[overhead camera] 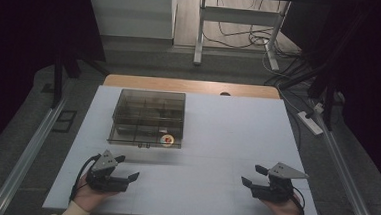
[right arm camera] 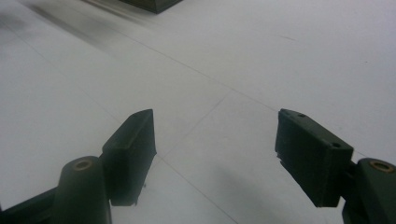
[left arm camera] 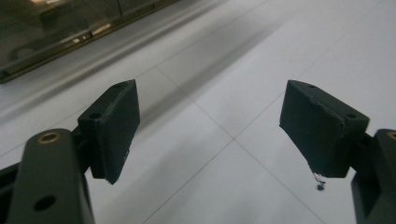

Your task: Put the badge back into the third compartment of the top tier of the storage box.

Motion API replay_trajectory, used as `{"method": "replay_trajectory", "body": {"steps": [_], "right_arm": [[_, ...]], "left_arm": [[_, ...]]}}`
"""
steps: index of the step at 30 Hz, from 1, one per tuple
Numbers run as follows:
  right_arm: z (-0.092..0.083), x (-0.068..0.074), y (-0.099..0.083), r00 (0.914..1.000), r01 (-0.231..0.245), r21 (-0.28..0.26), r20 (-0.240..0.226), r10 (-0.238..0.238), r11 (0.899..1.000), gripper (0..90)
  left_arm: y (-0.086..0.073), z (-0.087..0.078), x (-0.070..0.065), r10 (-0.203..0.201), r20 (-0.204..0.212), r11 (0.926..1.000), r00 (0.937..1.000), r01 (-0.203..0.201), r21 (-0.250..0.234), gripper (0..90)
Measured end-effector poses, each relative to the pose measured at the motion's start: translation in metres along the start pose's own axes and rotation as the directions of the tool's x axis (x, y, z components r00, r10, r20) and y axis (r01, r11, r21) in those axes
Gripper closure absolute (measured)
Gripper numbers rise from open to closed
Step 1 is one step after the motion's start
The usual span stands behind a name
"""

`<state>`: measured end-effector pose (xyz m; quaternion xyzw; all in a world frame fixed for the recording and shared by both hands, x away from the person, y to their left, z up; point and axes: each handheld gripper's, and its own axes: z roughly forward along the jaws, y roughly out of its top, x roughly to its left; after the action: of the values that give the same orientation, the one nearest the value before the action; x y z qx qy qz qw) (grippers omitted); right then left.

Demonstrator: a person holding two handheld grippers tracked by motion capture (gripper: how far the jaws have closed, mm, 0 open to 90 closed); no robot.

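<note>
- Nearest the camera in the high view, 2 hands rest low on the white matte tabletop (overhead camera: 216, 139), each holding a black 2-jaw gripper with a grey 3-cornered plate on top.
- left gripper (overhead camera: 127, 167): jaws spread wide, nothing between them. Its own view shows bare table past the black rubbery fingers (left arm camera: 114, 128).
- right gripper (overhead camera: 252, 175): also spread well apart and empty, just seams in the tabletop between its blocky pads (right arm camera: 310, 154).
- Both sets of fingers point inward and a bit forward, towards the middle of the table.
- The thing to go for, I'd say, is the smoky transparent plastic compartment box (overhead camera: 149, 117), shallow and rectangular with dividers inside. It sits ahead of the left fingers and slightly to the right, near but not touching. From the right fingers it's well apart, forward and far off to the left.
- So the left hand is clearly the nearer 1. The box's long side runs across the table, its front wall facing the left gripper.
- In its front right compartment there's a small round red-and-white item (overhead camera: 166, 139); too small to tell what.
- 2 tiny dark bits (overhead camera: 143, 145) lie just in front of the box, between it and the left fingers.
</note>
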<state>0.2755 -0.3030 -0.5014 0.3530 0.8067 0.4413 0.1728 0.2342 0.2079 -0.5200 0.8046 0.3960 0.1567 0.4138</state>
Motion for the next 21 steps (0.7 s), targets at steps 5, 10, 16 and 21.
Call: {"method": "replay_trajectory", "body": {"steps": [5, 10, 16, 21], "right_arm": [[0.0037, -0.0004, -0.0013, 0.9999, 0.013, 0.016, -0.009, -0.013, 1.000, 29.1], [0.0061, -0.0015, -0.0032, 0.9998, 0.016, 0.026, -0.007, -0.016, 1.000, 29.0], [0.0056, -0.0022, -0.0023, 0.9998, 0.018, 0.022, -0.006, -0.018, 1.000, 29.0], [0.0055, -0.0035, -0.0020, 0.9997, 0.023, 0.021, -0.004, -0.023, 1.000, 28.9]], "left_arm": [[0.0014, -0.0036, 0.0020, -0.008, 0.010, 0.9997, 0.9999, 0.008, -0.021, 22.5], [0.0023, -0.0067, 0.0021, -0.013, 0.008, 0.9991, 0.9999, 0.013, -0.040, 22.5], [0.0020, -0.0093, 0.0027, -0.020, 0.007, 0.9985, 0.9998, 0.021, -0.051, 22.4], [0.0032, -0.0087, 0.0047, -0.036, 0.014, 0.9978, 0.9992, 0.037, -0.056, 22.5]]}}
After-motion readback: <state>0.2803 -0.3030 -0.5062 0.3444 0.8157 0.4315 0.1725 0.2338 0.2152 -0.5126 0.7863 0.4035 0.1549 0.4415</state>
